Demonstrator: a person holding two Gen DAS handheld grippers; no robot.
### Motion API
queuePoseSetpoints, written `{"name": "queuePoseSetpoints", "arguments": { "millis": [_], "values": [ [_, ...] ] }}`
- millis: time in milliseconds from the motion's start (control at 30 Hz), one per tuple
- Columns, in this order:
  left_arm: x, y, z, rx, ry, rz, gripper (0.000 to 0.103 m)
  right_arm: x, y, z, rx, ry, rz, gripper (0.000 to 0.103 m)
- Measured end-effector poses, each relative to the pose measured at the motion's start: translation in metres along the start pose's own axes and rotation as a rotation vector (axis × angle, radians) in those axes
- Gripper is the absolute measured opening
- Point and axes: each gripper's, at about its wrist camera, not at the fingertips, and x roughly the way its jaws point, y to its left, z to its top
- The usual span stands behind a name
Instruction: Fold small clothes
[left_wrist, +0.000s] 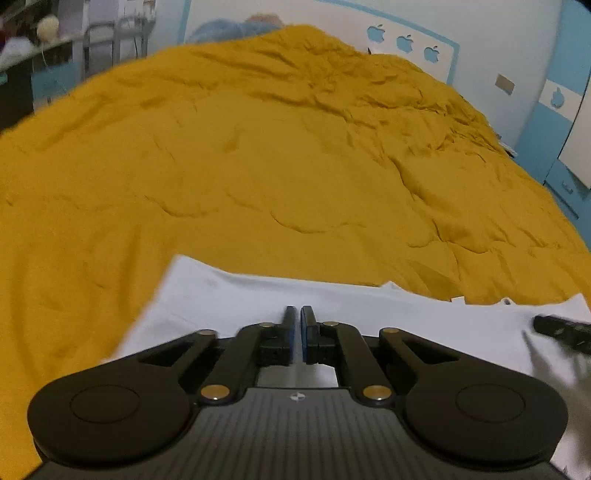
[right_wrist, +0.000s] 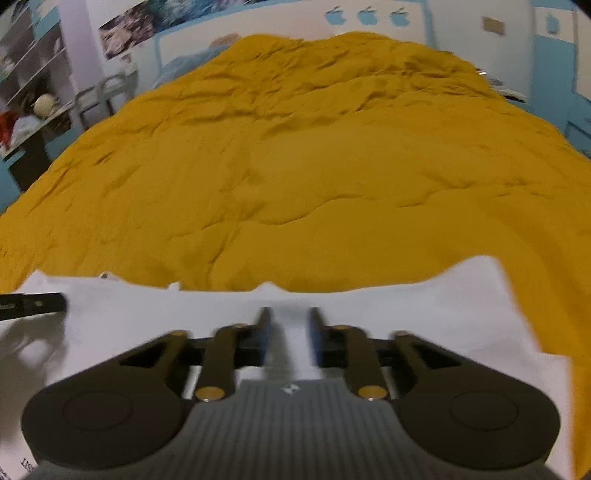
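Hidden: my bodies cover the white garment's (left_wrist: 229, 299) near part.
Axis: garment runs left-right on mustard bedspread (left_wrist: 258, 155).
Left gripper (left_wrist: 298, 317): nearly together, nothing between.
Right gripper (right_wrist: 288, 321): apart, blurred.

A home bedroom: mustard bedspread (left_wrist: 258, 147) over a bed, cluttered shelves (right_wrist: 33, 74) alongside.

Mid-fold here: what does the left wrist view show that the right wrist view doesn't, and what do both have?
Left wrist only: the left gripper nearly shut over the white garment, and the garment's left corner.

Right wrist only: the right gripper open with cloth showing between its fingers, the garment's right corner, and printed text at the lower left edge.

Both: the white garment lying on the mustard bedspread, each other's gripper tip at the frame edge, blue apple decals on the far wall, and shelves at left.
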Motion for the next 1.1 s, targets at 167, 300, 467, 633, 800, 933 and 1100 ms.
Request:
{"name": "queuePoseSetpoints", "arguments": {
  "millis": [167,300,467,633,800,933,1100],
  "values": [
    [-0.034,0.014,-0.001,0.041,0.03,0.012,0.014,-0.055,-0.039,-0.008,0.077,-0.028,0.023,0.041],
    [-0.064,0.029,-0.011,0.031,0.051,0.007,0.02,-0.104,-0.084,-0.023,0.169,-0.056,-0.003,0.058],
    [-0.086,0.048,-0.03,-0.014,0.088,0.022,0.021,-0.131,-0.141,-0.051,0.383,-0.033,-0.002,0.061],
    [-0.097,0.059,-0.037,-0.048,0.103,0.052,0.022,-0.122,-0.156,-0.071,0.477,-0.003,0.051,0.058],
    [-0.127,0.071,-0.022,-0.029,0.052,0.109,0.021,-0.104,-0.161,-0.074,0.518,0.013,0.076,0.027],
    [-0.134,0.077,-0.018,0.004,0.058,0.139,0.022,-0.103,-0.158,-0.069,0.539,0.008,0.112,0.004],
    [-0.12,0.084,-0.044,-0.064,0.087,0.105,0.022,-0.133,-0.133,-0.051,0.543,-0.037,0.174,0.003]
  ]
}}
